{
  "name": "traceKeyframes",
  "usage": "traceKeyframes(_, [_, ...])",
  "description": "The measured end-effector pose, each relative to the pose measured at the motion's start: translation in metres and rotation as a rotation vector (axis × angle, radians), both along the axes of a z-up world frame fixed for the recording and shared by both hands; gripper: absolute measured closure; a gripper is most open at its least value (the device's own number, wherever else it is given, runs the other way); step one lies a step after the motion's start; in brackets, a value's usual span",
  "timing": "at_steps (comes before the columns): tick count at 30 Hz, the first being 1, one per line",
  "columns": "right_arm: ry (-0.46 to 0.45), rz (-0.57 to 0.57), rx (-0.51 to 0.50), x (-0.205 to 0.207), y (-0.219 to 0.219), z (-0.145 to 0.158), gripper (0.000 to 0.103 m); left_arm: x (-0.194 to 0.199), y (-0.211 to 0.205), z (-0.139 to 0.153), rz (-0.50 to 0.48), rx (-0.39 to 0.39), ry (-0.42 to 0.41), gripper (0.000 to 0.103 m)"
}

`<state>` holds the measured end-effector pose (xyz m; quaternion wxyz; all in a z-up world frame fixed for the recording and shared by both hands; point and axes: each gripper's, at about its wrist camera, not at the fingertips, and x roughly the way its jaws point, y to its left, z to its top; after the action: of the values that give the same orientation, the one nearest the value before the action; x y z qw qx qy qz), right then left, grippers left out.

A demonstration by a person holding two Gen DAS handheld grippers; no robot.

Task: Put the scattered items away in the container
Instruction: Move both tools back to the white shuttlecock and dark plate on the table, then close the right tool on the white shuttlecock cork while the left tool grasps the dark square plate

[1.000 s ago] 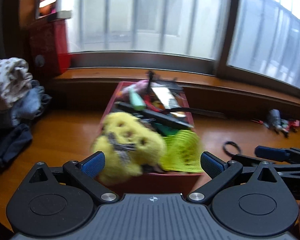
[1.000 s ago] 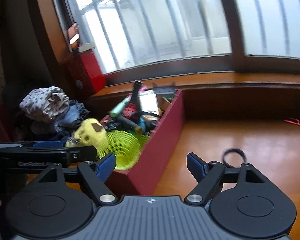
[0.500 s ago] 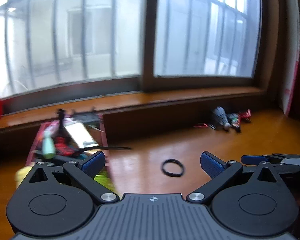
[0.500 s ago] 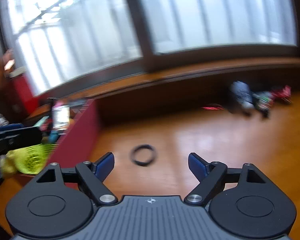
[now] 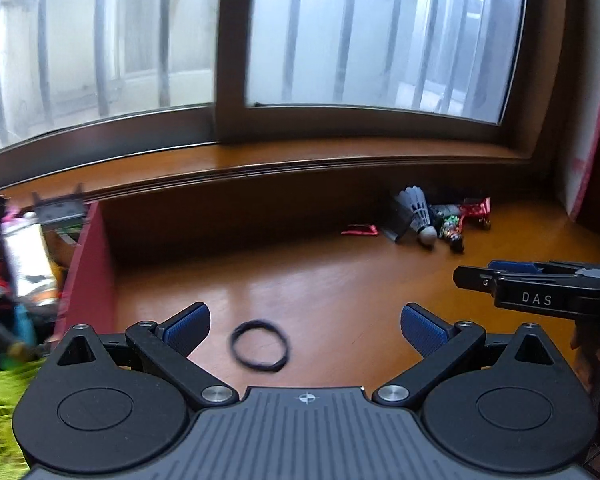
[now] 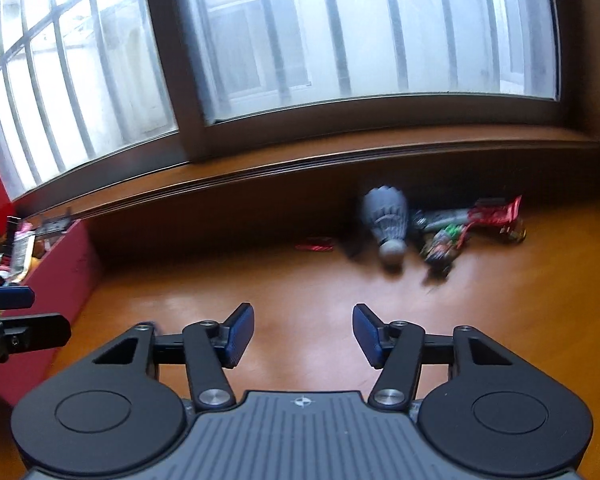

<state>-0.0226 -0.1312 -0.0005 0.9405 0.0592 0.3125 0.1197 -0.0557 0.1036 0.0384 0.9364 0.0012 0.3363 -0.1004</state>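
Observation:
A black hair band (image 5: pixel 260 346) lies on the wooden surface, just ahead of and between the spread fingers of my left gripper (image 5: pixel 305 325), which is open and empty. The red box (image 5: pixel 88 276) full of items sits at the left; its wall also shows in the right wrist view (image 6: pixel 66 268). My right gripper (image 6: pixel 303 330) is open and empty over bare wood. Far ahead of it by the sill lie a white shuttlecock (image 6: pixel 388 224), a red wrapper (image 6: pixel 315 245) and a small pile of wrappers (image 6: pixel 472 220). The shuttlecock (image 5: pixel 420 212) also appears in the left wrist view.
A raised wooden window sill (image 5: pixel 300 168) runs along the back under barred windows. The right gripper's body (image 5: pixel 540 292) juts in at the left view's right edge, a hand behind it. Something yellow-green (image 5: pixel 0 408) sits at the lower left. A red-and-white panel (image 5: pixel 588 152) stands at the right.
Both grippers swung right, away from the red box. The yellow toy is out of the left view. The hair band now lies between the left fingers; the shuttlecock pile is closer in the right view.

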Motion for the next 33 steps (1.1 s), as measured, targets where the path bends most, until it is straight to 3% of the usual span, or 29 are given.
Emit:
traceKeyframes(6, [0.007,0.067,-0.018,0.06,-0.03,-0.018,0.054,0.028,-0.042,-0.007,0.044,0.041,0.004,0.0])
traceKeyframes(12, [0.038,0.082,-0.058,0.12,-0.036,-0.047,0.054,0.056,-0.083,-0.014,0.076,0.086,0.005,0.0])
traceKeyframes(16, [0.066,0.078,-0.055,0.149,-0.038,-0.061,0.053,0.073,-0.099,-0.019,0.034,0.132,-0.008,0.0])
traceKeyframes(18, [0.077,0.073,-0.047,0.161,-0.041,-0.067,0.061,0.083,-0.107,-0.022,0.006,0.154,-0.017,0.0])
traceKeyframes(19, [0.083,0.069,-0.04,0.164,-0.044,-0.069,0.073,0.09,-0.112,-0.025,-0.016,0.164,-0.025,0.0])
traceKeyframes(20, [0.085,0.067,-0.036,0.167,-0.047,-0.07,0.074,0.099,-0.117,-0.029,-0.041,0.175,-0.031,0.0])
traceKeyframes(33, [0.118,0.088,0.098,0.179,-0.098,-0.076,0.075,0.213,-0.163,-0.08,-0.336,0.181,0.005,0.001])
